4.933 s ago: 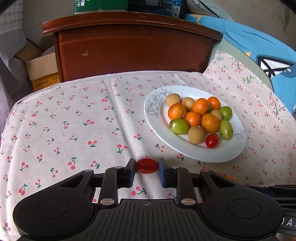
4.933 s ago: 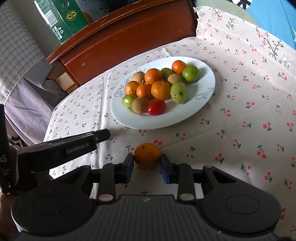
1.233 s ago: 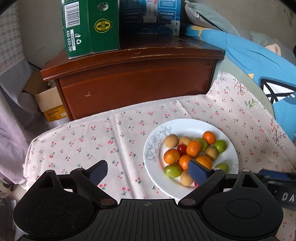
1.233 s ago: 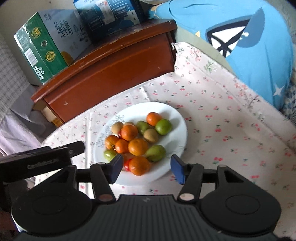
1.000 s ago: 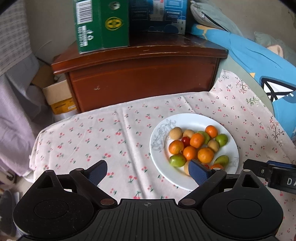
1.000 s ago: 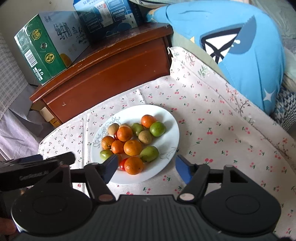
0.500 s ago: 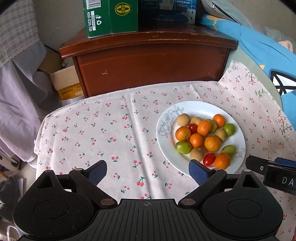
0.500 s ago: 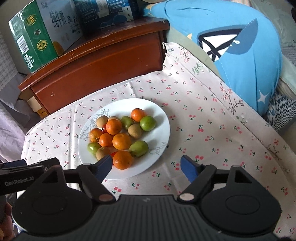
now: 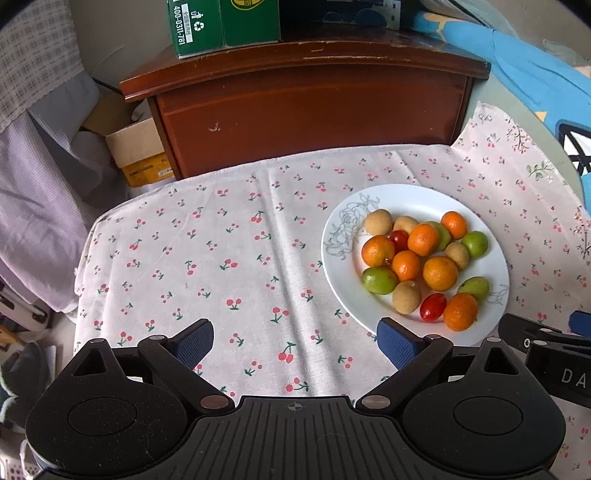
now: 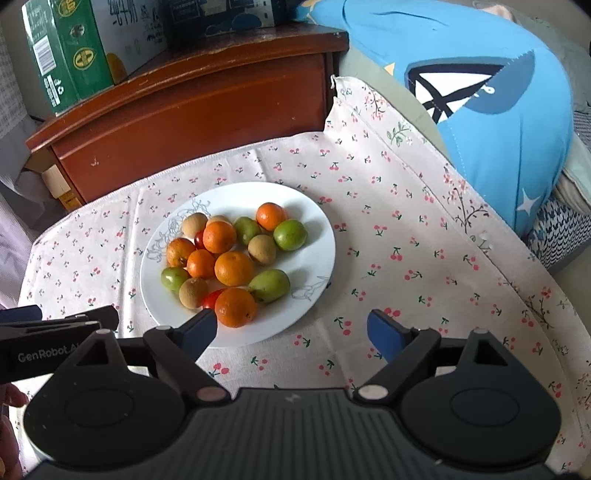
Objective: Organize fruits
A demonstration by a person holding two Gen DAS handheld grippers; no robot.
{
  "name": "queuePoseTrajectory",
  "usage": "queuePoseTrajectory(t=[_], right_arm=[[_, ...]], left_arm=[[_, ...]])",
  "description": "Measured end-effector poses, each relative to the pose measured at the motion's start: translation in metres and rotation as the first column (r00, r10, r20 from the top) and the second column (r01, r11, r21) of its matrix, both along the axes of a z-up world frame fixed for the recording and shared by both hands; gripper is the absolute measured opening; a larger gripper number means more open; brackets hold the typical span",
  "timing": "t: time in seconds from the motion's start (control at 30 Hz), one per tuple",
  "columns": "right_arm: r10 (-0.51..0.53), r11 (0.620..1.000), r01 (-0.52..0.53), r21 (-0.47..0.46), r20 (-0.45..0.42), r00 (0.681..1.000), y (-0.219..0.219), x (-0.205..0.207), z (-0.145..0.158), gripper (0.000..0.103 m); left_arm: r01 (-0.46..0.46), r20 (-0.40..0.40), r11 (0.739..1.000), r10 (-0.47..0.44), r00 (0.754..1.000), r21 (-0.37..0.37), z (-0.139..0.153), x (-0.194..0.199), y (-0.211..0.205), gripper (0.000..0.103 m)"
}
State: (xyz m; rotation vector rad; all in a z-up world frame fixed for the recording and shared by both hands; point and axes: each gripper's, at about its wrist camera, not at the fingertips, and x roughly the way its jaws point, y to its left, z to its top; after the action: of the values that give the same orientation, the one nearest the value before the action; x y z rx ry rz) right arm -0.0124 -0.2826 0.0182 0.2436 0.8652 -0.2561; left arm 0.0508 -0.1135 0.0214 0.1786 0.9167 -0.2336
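A white plate (image 9: 413, 195) (image 10: 314, 236) on the cherry-print cloth holds several fruits: oranges (image 9: 439, 272) (image 10: 235, 307), green fruits (image 9: 379, 280) (image 10: 290, 235), brown round fruits (image 9: 406, 296) (image 10: 192, 292) and cherry tomatoes (image 9: 432, 306). My left gripper (image 9: 295, 341) hovers open over bare cloth left of the plate, nothing between its fingers. My right gripper (image 10: 291, 332) hangs above the plate's near rim, its jaws still opening and empty; its left pad (image 10: 199, 328) overlaps the nearest orange in the view. Each gripper shows at the other view's edge.
A dark wooden cabinet (image 9: 314, 99) (image 10: 192, 99) stands behind the table with a green carton (image 9: 221, 26) (image 10: 66, 51) on top. A blue cushion (image 10: 491, 103) lies to the right. A cardboard box (image 9: 138, 147) and draped cloth sit at the left.
Earlier each gripper held a fruit, a tomato and an orange; both now lie on the plate. Over the last second the right jaws widened and both cameras tilted slightly downward.
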Motion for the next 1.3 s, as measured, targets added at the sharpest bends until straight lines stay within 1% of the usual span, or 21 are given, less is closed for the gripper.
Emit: queuePoseTrajectory(t=[0.17, 0.47, 1.3], right_arm=[[-0.002, 1.000, 0.001, -0.030, -0.007, 1.000, 0.002, 0.002, 0.000, 0.091], [-0.008, 0.999, 0.007, -0.033, -0.023, 1.000, 0.004, 0.006, -0.003, 0.092], [-0.018, 0.998, 0.016, -0.058, -0.020, 1.000, 0.007, 0.009, -0.007, 0.092]], left_arm=[[-0.002, -0.009, 1.000, 0.002, 1.000, 0.007, -0.004, 0.000, -0.002, 0.096], [0.013, -0.003, 1.000, -0.013, 1.000, 0.016, -0.005, -0.002, -0.009, 0.096], [-0.011, -0.016, 0.999, 0.012, 1.000, 0.032, -0.011, 0.001, -0.009, 0.096]])
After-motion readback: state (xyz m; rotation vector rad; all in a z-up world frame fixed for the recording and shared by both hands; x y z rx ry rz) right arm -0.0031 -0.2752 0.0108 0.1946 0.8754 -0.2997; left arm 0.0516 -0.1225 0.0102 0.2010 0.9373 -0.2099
